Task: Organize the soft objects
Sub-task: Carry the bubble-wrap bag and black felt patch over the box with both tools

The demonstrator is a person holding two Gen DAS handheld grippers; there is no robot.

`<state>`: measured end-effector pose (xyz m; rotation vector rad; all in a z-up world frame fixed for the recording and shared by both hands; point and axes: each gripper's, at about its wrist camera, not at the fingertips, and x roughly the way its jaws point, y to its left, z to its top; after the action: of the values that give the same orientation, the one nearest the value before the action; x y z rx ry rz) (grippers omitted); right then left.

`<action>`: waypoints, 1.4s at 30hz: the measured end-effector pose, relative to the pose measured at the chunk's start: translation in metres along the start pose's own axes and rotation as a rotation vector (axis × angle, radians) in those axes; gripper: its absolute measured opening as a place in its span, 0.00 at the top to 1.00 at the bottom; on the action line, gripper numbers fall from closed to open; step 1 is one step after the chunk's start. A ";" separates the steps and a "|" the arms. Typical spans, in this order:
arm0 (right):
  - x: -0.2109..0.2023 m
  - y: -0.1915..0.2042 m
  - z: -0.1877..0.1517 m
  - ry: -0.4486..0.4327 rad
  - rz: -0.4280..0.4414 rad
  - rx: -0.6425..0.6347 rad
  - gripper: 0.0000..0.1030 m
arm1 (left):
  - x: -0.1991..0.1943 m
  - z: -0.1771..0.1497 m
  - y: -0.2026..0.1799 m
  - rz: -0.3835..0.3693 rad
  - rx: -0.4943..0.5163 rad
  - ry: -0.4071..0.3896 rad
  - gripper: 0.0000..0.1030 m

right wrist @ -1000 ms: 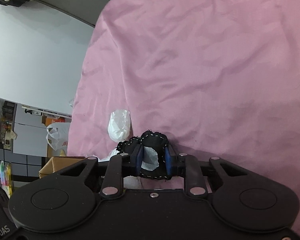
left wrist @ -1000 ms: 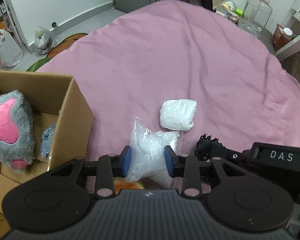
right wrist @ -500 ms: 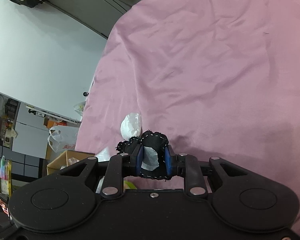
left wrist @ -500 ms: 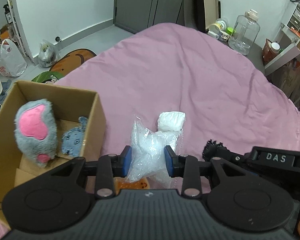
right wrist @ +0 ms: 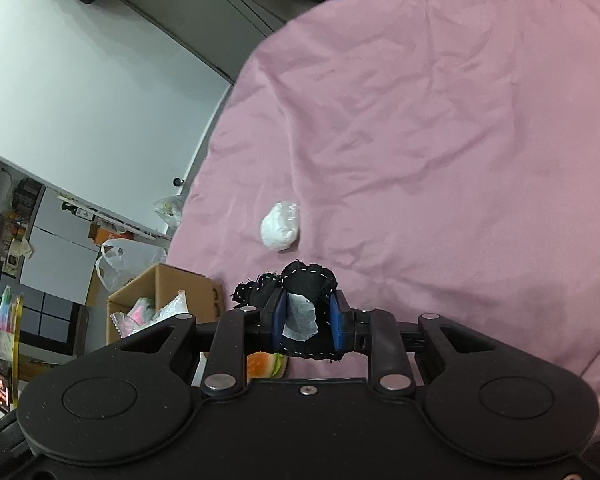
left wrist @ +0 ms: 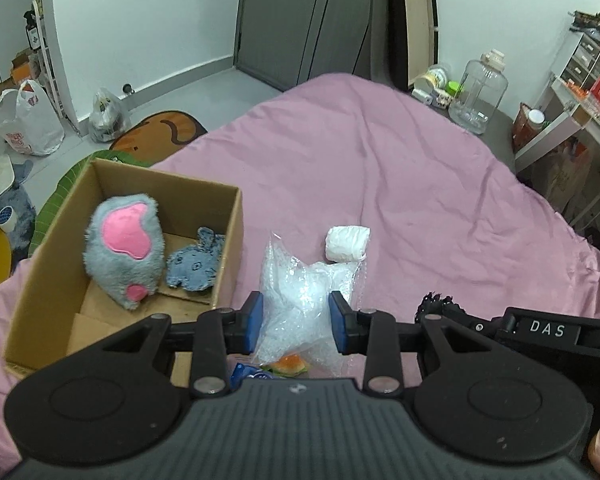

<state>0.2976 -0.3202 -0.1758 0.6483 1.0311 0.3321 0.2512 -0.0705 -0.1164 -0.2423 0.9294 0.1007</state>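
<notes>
Left wrist view: the left tool (left wrist: 296, 322) is clamped on a clear bubble-wrap bag (left wrist: 300, 296), held above the pink bed (left wrist: 420, 184). A cardboard box (left wrist: 40, 280) beside it holds a grey plush paw (left wrist: 124, 248) and a blue fabric toy (left wrist: 196, 266). A white wad (left wrist: 347, 243) lies on the bed.

Right wrist view: the right tool (right wrist: 307, 322) is clamped on a black stitched fabric piece (right wrist: 308, 280) above the bed.
</notes>
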 end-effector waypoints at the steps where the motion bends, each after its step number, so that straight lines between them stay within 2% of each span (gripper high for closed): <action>1: -0.004 0.003 -0.002 -0.005 0.002 -0.007 0.78 | -0.005 -0.001 0.002 -0.003 -0.001 -0.007 0.67; 10: -0.036 0.035 -0.018 -0.080 0.005 -0.076 0.78 | -0.046 -0.008 0.033 -0.003 -0.029 -0.056 0.67; 20: -0.046 0.070 -0.035 -0.114 0.000 -0.140 0.77 | -0.069 -0.011 0.068 -0.011 -0.069 -0.081 0.67; 33: -0.038 0.136 -0.056 -0.066 0.025 -0.217 0.77 | -0.087 -0.001 0.119 -0.008 -0.110 -0.078 0.67; 42: -0.018 0.176 -0.069 -0.022 0.027 -0.272 0.77 | -0.083 0.005 0.154 -0.010 -0.138 -0.056 0.67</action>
<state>0.2362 -0.1714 -0.0750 0.4202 0.9363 0.4780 0.1759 0.0812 -0.0721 -0.3699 0.8669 0.1618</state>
